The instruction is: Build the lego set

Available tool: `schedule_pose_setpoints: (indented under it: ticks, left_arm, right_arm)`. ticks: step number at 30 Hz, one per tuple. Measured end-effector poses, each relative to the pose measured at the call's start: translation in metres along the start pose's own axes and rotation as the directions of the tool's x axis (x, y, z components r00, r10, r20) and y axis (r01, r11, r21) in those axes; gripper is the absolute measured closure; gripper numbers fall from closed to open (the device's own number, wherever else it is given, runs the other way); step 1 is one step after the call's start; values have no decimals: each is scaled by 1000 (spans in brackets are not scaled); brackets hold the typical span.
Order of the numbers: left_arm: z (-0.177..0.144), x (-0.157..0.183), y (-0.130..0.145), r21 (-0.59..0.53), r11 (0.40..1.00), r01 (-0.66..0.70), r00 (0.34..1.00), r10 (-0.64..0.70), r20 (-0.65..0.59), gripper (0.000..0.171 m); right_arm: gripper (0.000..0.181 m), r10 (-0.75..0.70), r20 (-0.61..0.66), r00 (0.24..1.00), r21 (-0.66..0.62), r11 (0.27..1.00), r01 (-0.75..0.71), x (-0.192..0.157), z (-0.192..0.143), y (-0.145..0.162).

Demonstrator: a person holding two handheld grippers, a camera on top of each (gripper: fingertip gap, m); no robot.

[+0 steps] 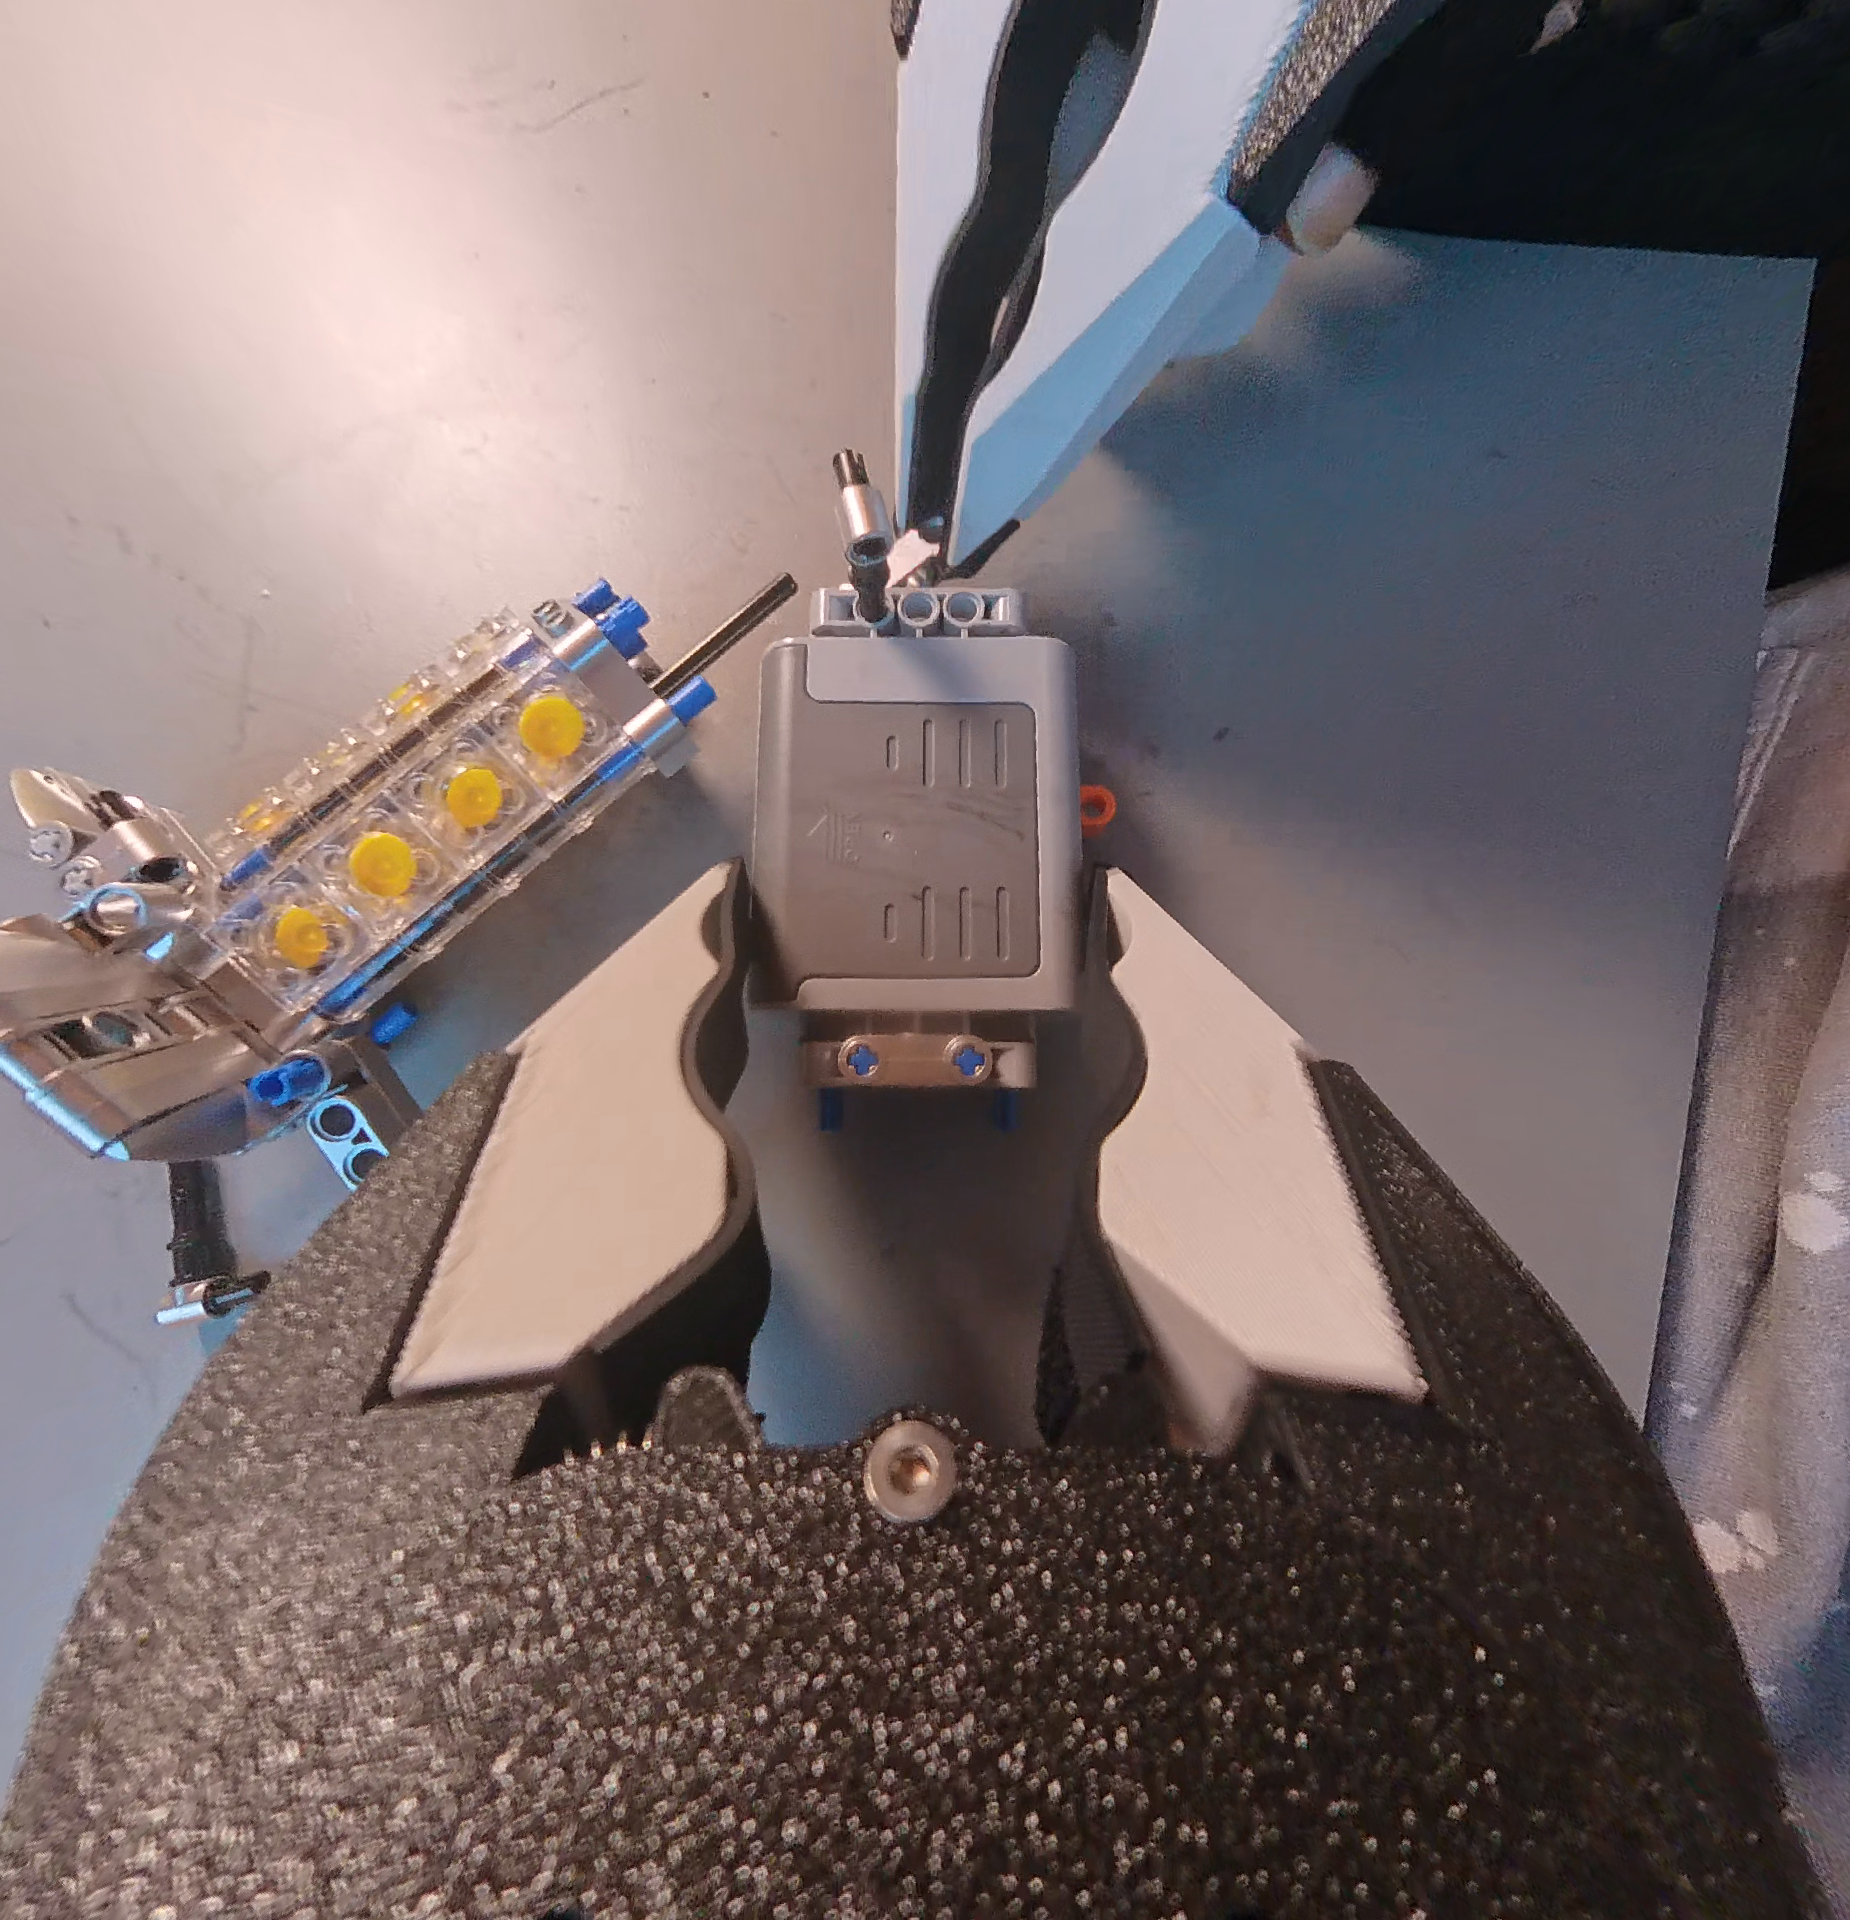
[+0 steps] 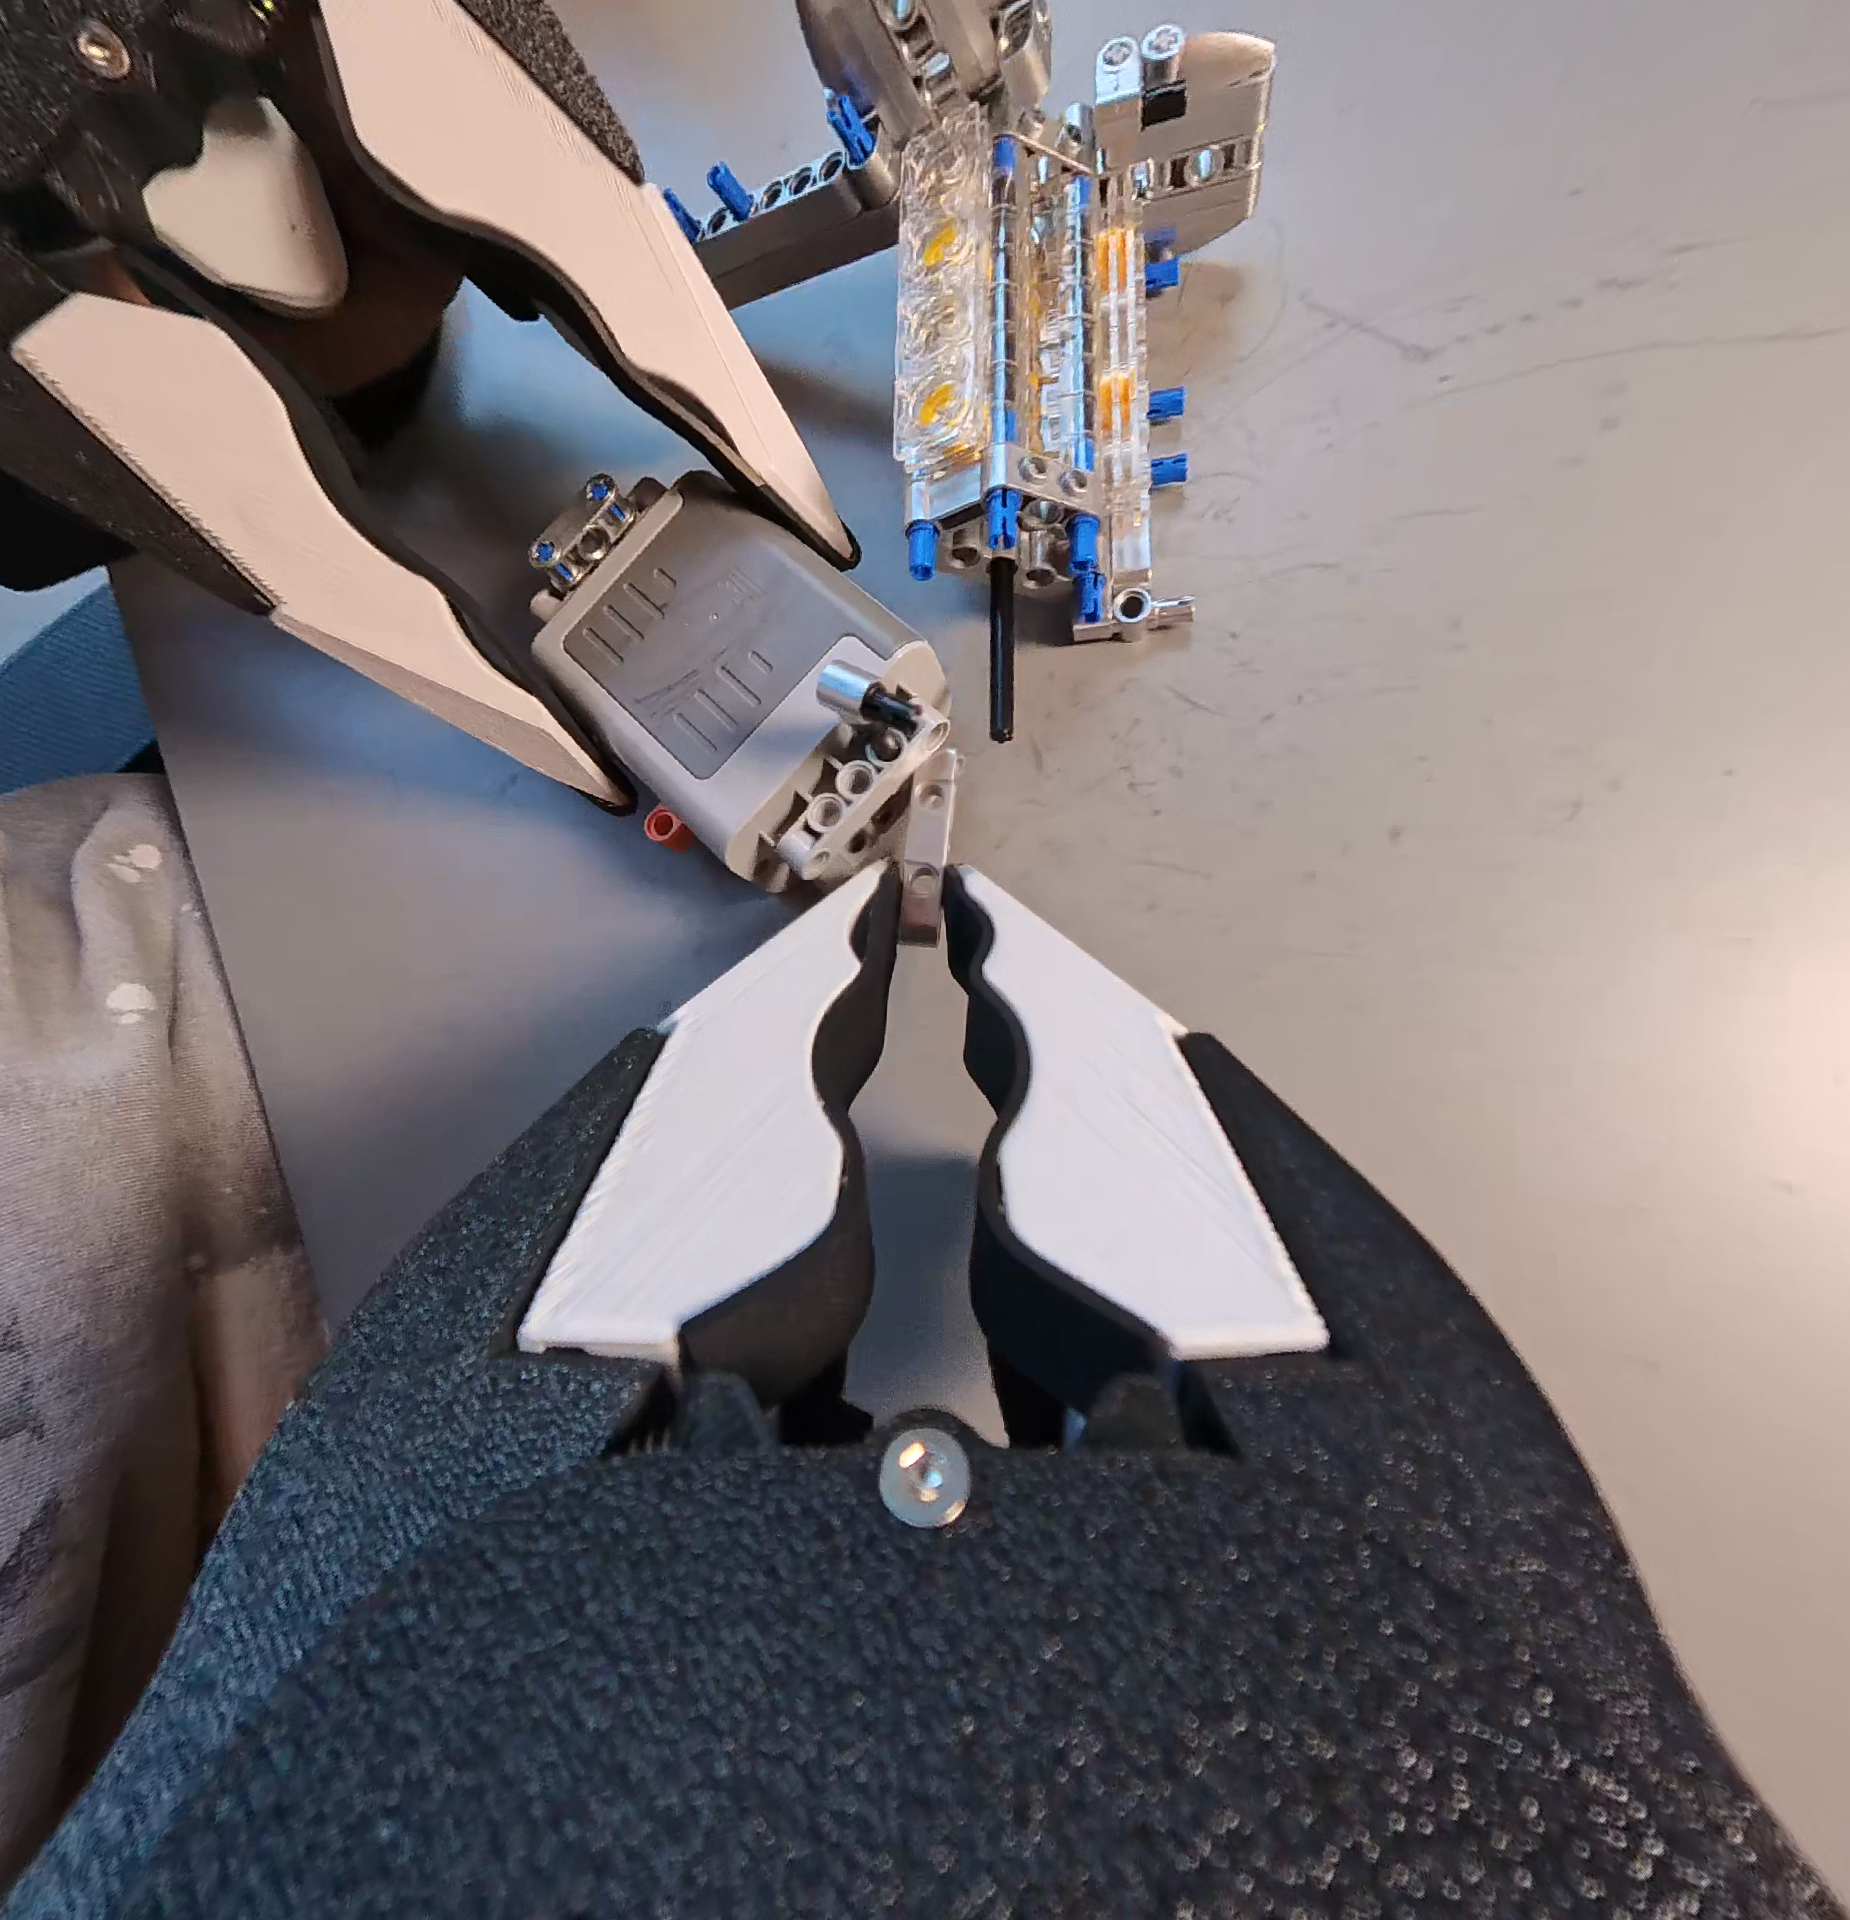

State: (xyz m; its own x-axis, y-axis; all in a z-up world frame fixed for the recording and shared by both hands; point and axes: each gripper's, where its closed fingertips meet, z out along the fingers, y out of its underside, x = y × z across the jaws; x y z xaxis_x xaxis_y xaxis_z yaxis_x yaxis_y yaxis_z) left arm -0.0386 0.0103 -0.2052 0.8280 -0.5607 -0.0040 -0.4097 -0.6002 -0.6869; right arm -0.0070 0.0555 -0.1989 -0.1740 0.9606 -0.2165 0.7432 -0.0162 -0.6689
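Left wrist view shows the left gripper (image 1: 916, 914) clamped on the sides of a grey battery box (image 1: 905, 821), held just above the table (image 1: 329, 312) at frame centre. At the box's far end sits a row of grey holes with a short silver sleeve on a black pin (image 1: 861, 514) sticking up. Right wrist view shows the right gripper (image 2: 921, 883), fingers pinched on a thin grey link (image 2: 926, 842) whose far end touches that end of the box.

The link is gripped only by its tip, so a sideways push could twist it out of the fingers. The box could also slip between the smooth pads if pressed hard. A clear-and-yellow engine model (image 1: 381, 831) lies at left, near enough to be knocked.
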Motion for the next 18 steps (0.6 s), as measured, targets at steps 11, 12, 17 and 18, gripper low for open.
schedule_pose_setpoints:
  ticks: [11, 12, 17, 18]
  left_arm:
    - [-1, 1, 2, 3, 1000, -4, 1000, 4, -15, 108]
    - [-2, 1, 2, 3, 1000, -4, 1000, 4, -16, 108]
    - [-1, 2, 2, 0, 1000, 7, 999, -7, -35, 108]
    - [-1, 3, 2, 0, 1000, 3, 999, -3, -42, 108]
  right_arm:
    - [172, -28, 65, 997, -11, 1000, 28, -14, 2, 3]
    - [172, -24, 76, 997, -12, 1000, 25, -15, 2, 3]
    - [171, -5, 159, 987, -26, 1000, 9, -17, 0, 4]
    - [169, 7, 182, 983, -31, 1000, -2, -17, 0, 4]
